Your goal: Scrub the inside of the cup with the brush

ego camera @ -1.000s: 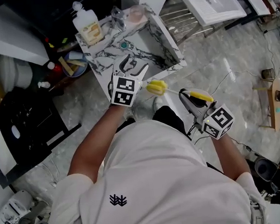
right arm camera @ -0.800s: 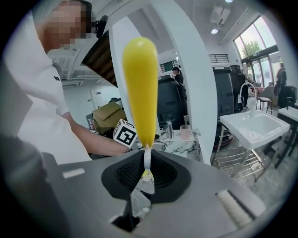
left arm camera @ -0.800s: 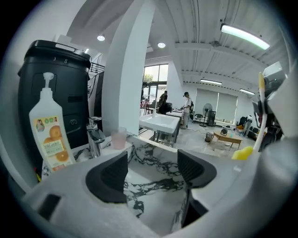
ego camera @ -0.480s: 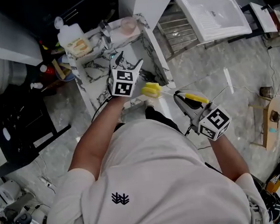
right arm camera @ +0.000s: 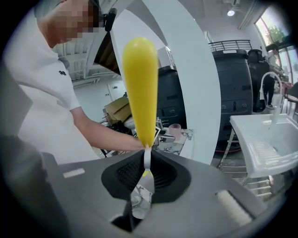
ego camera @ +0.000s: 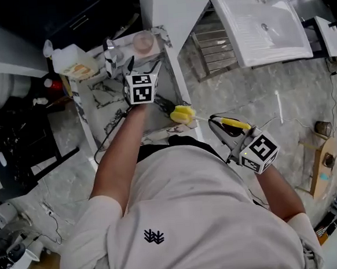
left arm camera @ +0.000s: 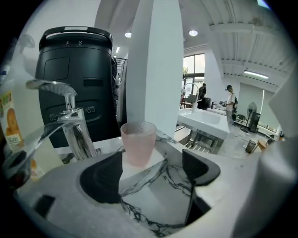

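Note:
A frosted pink cup (ego camera: 144,41) (left arm camera: 138,142) stands upright on the back rim of the marble sink (ego camera: 105,101), next to the faucet (ego camera: 111,54) (left arm camera: 70,122). My left gripper (ego camera: 143,66) (left arm camera: 151,169) reaches over the basin toward it. Its jaws have just been opening and stand wide, with nothing between them; the cup is just beyond the tips, nearer the left one. My right gripper (ego camera: 223,126) (right arm camera: 146,174) is shut on the thin stem of the brush (right arm camera: 141,88). The brush's yellow sponge head (ego camera: 182,113) hangs over the sink's near right corner.
A soap bottle (ego camera: 72,60) (left arm camera: 10,130) stands left of the faucet. Behind the sink are a black machine (left arm camera: 77,79) and a white pillar (left arm camera: 156,65). A white basin (ego camera: 261,22) (right arm camera: 265,144) on a metal rack (ego camera: 208,46) is at the right. Clutter lies on the floor at the left.
My left gripper has moved forward over the sink toward the cup, and its jaws stand wider. My right gripper with the brush has shifted with it.

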